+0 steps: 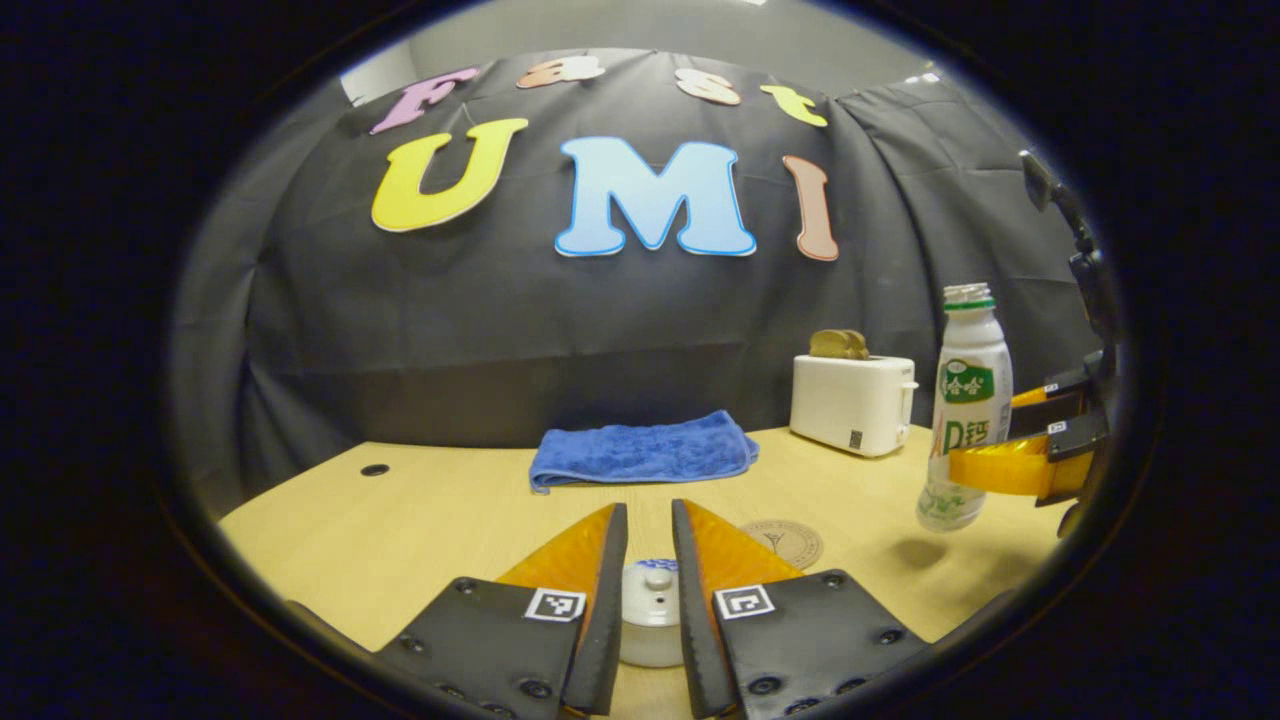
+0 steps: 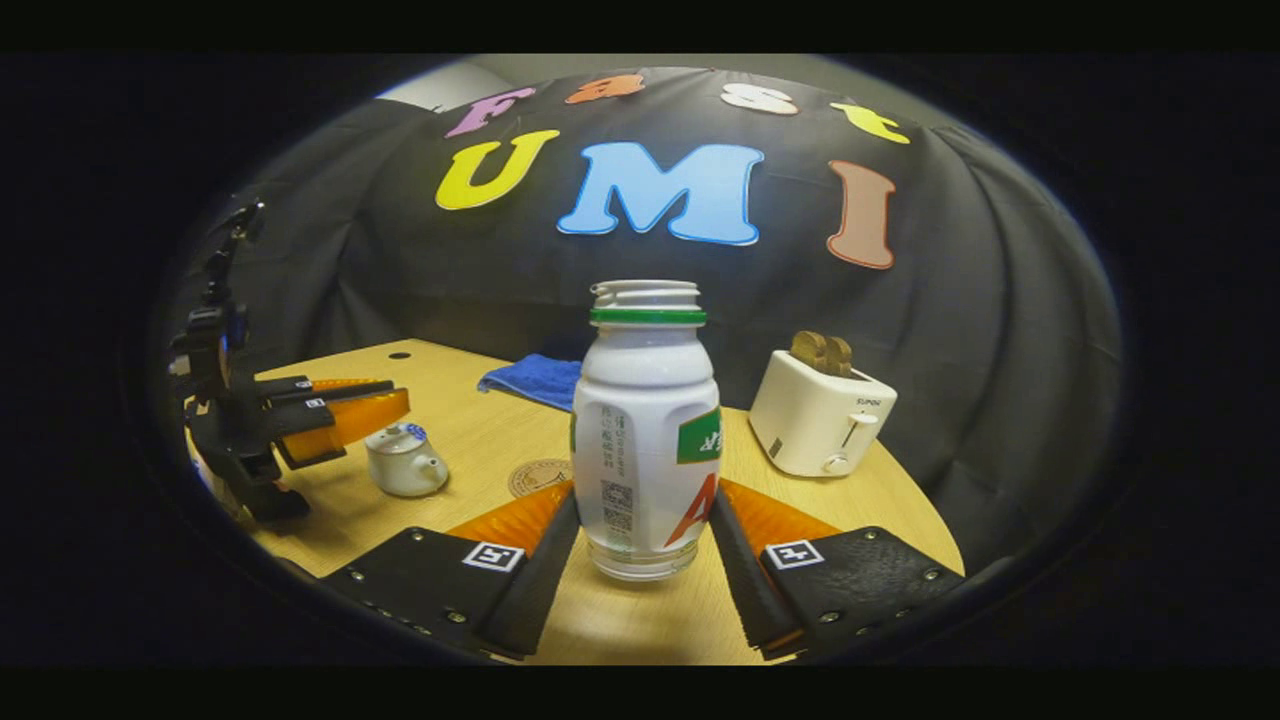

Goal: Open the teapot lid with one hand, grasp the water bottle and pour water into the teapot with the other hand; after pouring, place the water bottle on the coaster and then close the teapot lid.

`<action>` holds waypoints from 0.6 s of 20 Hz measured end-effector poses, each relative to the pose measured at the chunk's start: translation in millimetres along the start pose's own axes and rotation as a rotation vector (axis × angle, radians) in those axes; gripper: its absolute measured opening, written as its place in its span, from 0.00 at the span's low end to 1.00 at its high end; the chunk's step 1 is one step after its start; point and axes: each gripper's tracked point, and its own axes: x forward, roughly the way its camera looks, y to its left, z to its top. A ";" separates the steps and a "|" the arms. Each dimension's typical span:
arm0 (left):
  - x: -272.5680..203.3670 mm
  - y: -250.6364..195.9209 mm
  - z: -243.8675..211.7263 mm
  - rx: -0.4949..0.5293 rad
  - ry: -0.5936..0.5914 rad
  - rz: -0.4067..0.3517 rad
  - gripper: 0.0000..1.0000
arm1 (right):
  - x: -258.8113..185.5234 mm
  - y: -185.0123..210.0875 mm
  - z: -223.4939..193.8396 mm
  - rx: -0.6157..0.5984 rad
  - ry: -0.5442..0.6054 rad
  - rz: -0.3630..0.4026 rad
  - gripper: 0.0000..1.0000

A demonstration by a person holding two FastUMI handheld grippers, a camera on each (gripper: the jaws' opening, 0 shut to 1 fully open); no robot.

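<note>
A small white teapot [image 1: 650,620] with its lid on sits on the wooden table [image 1: 400,540], seen low between the fingers of my left gripper [image 1: 650,510]. In the right gripper view that left gripper [image 2: 398,393] hovers just above and left of the teapot [image 2: 403,462], jaws slightly apart and gripping nothing. An uncapped white water bottle [image 2: 645,400] with a green neck ring stands upright in my right gripper [image 2: 642,495], which is shut on its lower body. The left gripper view has the bottle [image 1: 972,400] held off the table by the right gripper [image 1: 985,435]. A round coaster [image 1: 782,543] lies beyond the teapot.
A white toaster [image 1: 852,403] with toast in its slots stands at the back right. A folded blue towel [image 1: 645,452] lies along the table's far edge. The coaster [image 2: 537,477] is between teapot and bottle in the right gripper view.
</note>
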 end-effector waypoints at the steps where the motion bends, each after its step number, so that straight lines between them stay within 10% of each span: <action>1: -6.2 -0.6 5.4 -0.009 -0.009 -0.005 0.40 | 0.8 1.2 1.0 -0.003 -0.001 0.001 0.73; 3: -15.9 -2.7 15.3 -0.018 -0.027 -0.014 0.27 | 3.3 4.8 4.3 -0.005 -0.003 0.005 0.73; 4: -22.3 -1.6 20.2 -0.015 -0.034 -0.015 0.41 | 4.7 6.7 5.4 -0.005 -0.004 0.007 0.73; 12: -61.8 10.6 38.4 -0.068 -0.070 -0.018 0.34 | 24.3 29.7 27.8 -0.021 -0.020 0.041 0.73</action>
